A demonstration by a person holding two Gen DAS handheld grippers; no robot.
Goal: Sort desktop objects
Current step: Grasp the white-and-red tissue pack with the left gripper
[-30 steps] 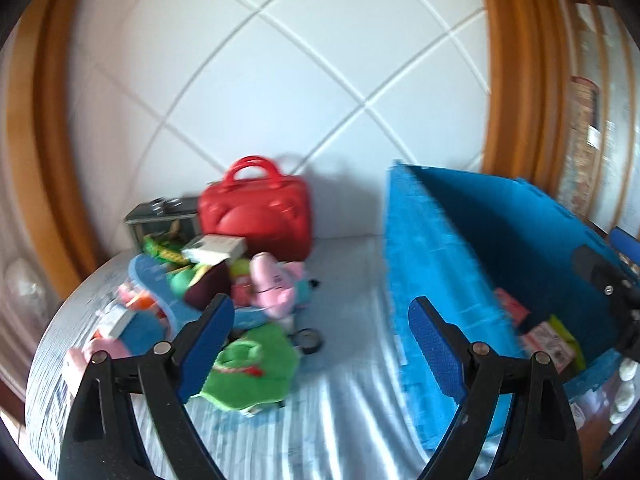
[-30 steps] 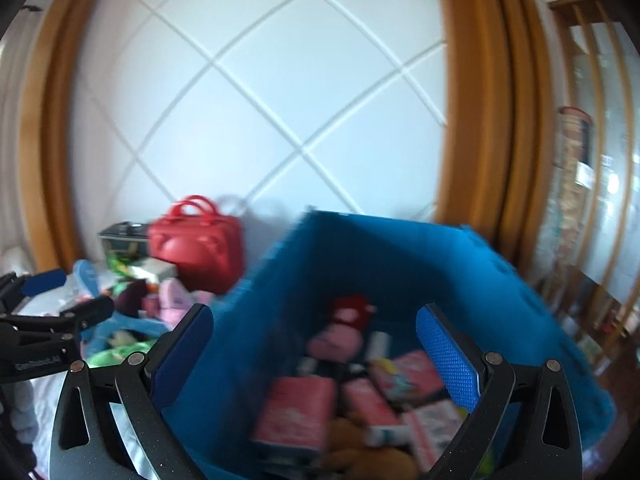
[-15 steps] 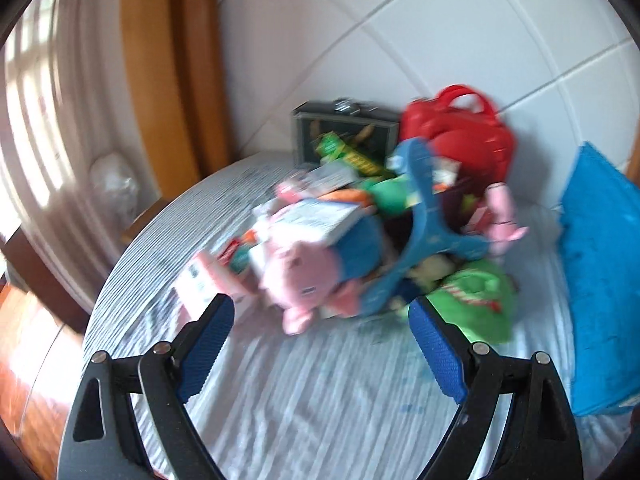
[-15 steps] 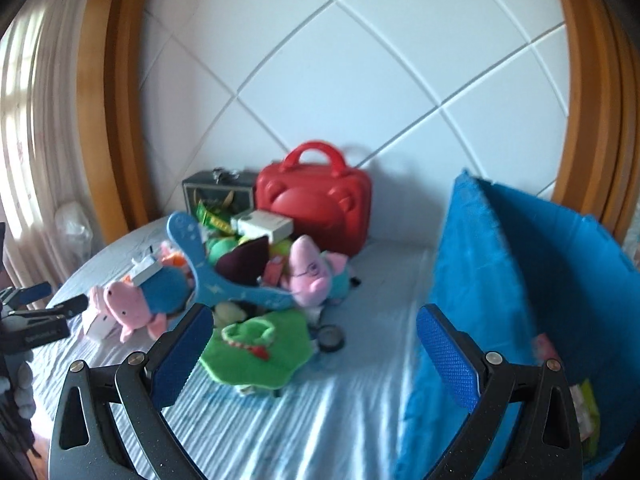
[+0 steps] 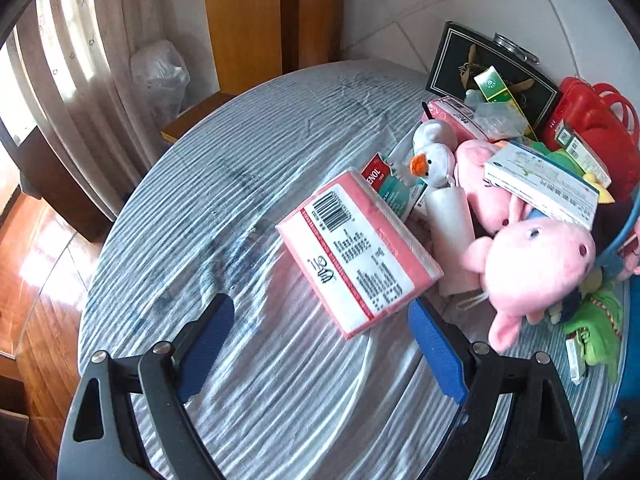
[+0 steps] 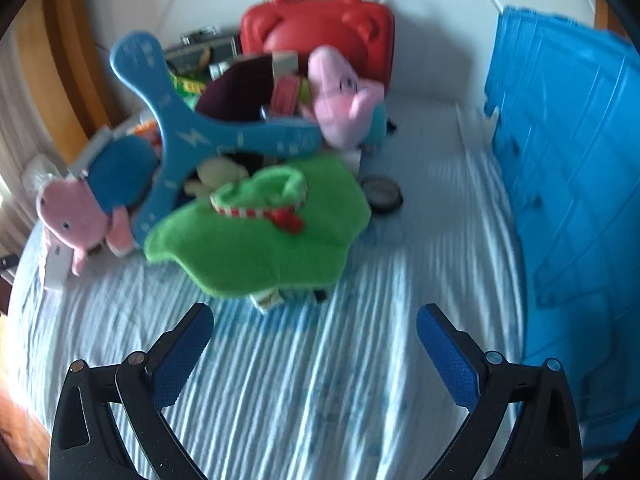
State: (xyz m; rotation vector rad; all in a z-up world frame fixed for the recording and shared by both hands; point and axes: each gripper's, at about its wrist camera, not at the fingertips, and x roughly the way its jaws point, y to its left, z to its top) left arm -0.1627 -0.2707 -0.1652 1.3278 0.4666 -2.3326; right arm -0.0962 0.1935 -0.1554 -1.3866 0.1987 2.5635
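A heap of toys and boxes lies on the round striped table [image 5: 240, 184]. In the left wrist view a pink wrapped pack [image 5: 356, 252] with a barcode label lies at the heap's near edge, and my left gripper [image 5: 320, 344] hovers open just short of it, empty. Beside the pack sit a pink pig plush [image 5: 536, 264] and a white snowman plush [image 5: 434, 158]. In the right wrist view my right gripper [image 6: 314, 344] is open and empty above the cloth, short of a green plush [image 6: 260, 232]. A blue boomerang [image 6: 176, 128] and a second pig plush [image 6: 340, 88] lie behind it.
A red toy case [image 6: 316, 28] and a dark tin [image 5: 480, 68] stand at the back by the wall. A blue bin [image 6: 568, 184] stands at the right of the table. Wooden floor [image 5: 36, 264] and a curtain [image 5: 68, 52] lie beyond the table's left edge.
Both grippers swung away from the blue bin and dropped toward the heap. The left one came round to the heap's left side by the pink pack; the right one closed in on the green plush.
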